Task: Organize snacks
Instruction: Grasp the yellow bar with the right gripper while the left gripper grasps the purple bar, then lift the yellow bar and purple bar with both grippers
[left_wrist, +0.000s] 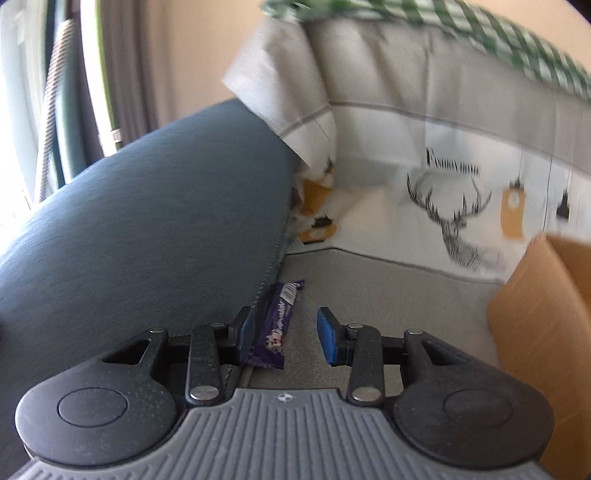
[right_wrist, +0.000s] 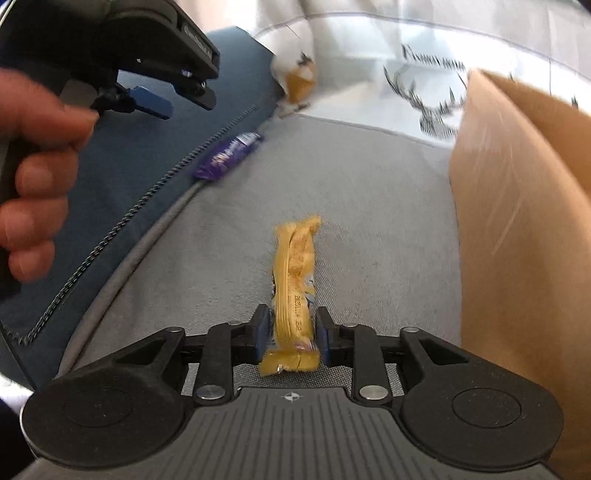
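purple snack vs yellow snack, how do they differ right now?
Colour: the purple bar has a dark purple wrapper; the yellow bar is golden yellow.
Place: the purple bar lies against the blue cushion seam; the yellow bar is out on the open grey seat.
Gripper: the purple bar sits between the left gripper's open jaws, beside one pad; the yellow bar sits between the right gripper's narrower jaws.
Both are slim wrapped bars.

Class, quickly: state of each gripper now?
Left gripper: open, holding nothing; purple bar lies between the jaws.
Right gripper: yellow bar between the jaws; grip unclear.
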